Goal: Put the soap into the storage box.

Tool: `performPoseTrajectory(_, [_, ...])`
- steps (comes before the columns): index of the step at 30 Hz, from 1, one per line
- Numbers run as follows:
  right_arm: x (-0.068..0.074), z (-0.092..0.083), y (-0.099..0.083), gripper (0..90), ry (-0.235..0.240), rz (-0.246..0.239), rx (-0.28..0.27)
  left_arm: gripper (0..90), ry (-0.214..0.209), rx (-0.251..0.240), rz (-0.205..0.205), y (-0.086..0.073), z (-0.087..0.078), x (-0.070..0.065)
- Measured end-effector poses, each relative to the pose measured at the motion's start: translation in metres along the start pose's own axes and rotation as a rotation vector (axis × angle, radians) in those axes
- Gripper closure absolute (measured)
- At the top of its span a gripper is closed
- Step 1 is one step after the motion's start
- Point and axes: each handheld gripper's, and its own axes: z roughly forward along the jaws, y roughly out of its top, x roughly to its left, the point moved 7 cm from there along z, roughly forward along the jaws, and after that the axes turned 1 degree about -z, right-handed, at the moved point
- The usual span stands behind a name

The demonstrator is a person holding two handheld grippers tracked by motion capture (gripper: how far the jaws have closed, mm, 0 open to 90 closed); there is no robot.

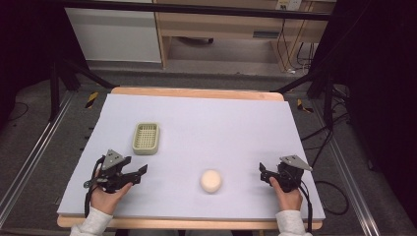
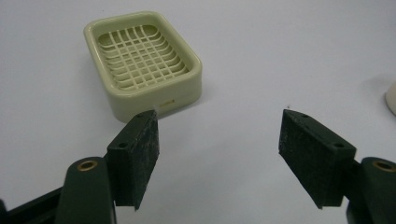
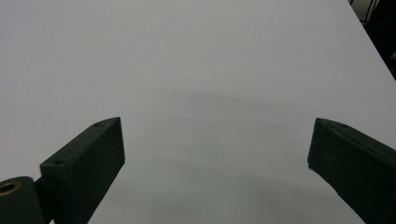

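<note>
Left gripper (image 2: pixel 219 154) jaws part open, nothing between them, aimed at the dish (image 2: pixel 144 63) just ahead. Right gripper (image 3: pixel 217 163) jaws wide, empty, over bare table (image 3: pixel 196 70) near the right edge. Dish (image 1: pixel 146 138) sits left of centre, nearer the left edge. Soap (image 1: pixel 211 180) lies near the front edge, between both grippers, untouched.

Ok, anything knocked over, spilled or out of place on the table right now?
Nothing stands out. The soap dish sits upright and empty, the round soap lies apart from it on the mat, and the left gripper and right gripper are open with nothing between them.
</note>
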Motion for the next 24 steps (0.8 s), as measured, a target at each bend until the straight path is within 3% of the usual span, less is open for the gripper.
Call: performPoseTrajectory(24, [-0.001,0.0,0.0,4.4,-0.003,-0.004,0.011,26.1,-0.04,0.011,0.038,0.006,0.006,-0.02])
